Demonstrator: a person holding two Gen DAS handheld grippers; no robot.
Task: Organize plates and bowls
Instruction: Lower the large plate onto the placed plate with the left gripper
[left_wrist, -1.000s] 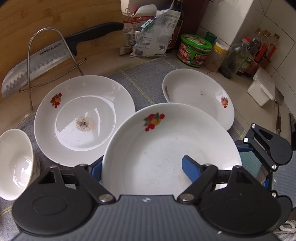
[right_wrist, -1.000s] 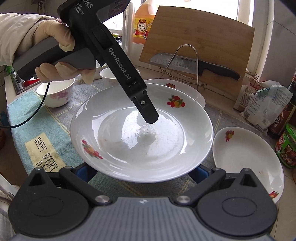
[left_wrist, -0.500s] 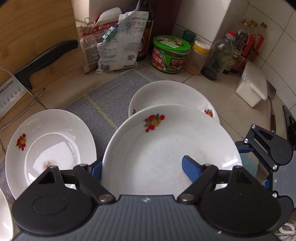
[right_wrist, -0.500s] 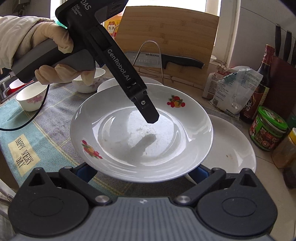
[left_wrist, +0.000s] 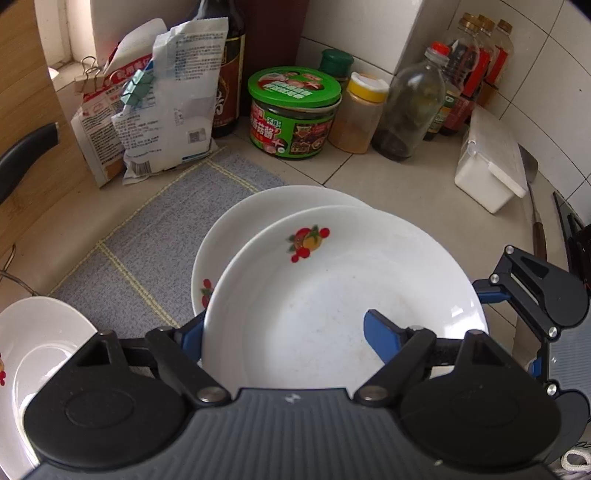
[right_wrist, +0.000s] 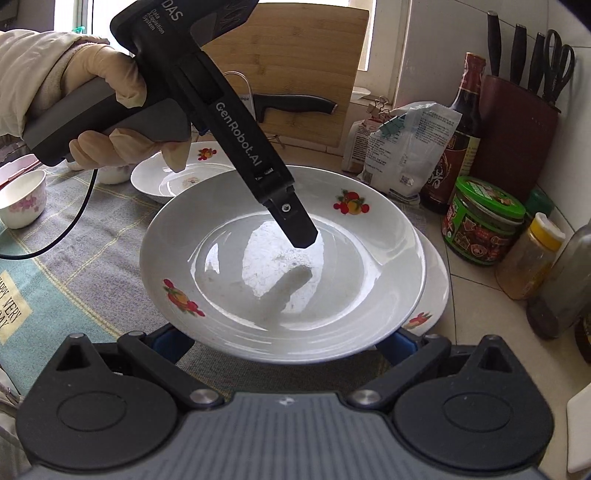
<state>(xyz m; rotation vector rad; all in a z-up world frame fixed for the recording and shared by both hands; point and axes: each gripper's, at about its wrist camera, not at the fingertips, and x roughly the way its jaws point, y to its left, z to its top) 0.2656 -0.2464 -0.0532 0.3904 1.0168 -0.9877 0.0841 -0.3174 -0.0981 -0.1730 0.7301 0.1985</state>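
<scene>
A white, fruit-patterned plate (left_wrist: 332, 295) hangs above a kitchen counter, carried between two hand-held grippers. The left gripper (left_wrist: 284, 336), held by a gloved hand (right_wrist: 107, 92), pinches the plate's wall: one blue pad (left_wrist: 380, 339) lies on the inner surface, and the other finger reaches beneath the rim. Seen from the right wrist, that upper finger slants down into the plate's well.

The right gripper (right_wrist: 284, 343) has its fingers set wide apart, both tips vanishing under the plate's near edge; whether they press on it cannot be told. From the left wrist, it shows at the plate's right rim.

The carried plate sits directly over a second plate (left_wrist: 236, 229) of the same pattern, which lies partly on a grey woven mat (left_wrist: 166, 221) and partly on the tiled counter. Only a crescent of it shows. A third plate (right_wrist: 166, 181) lies on the mat further left, apart from the pair, with a small floral bowl (right_wrist: 22, 199) beyond it.

Along the wall stand clipped food packets (left_wrist: 177, 96), a dark sauce bottle (right_wrist: 458, 129), a green-lidded jar (left_wrist: 295, 110), a yellow-capped jar (left_wrist: 354, 110) and a knife block (right_wrist: 517, 129). A wooden cutting board (right_wrist: 295, 55) leans behind a black-handled knife (right_wrist: 295, 103).
</scene>
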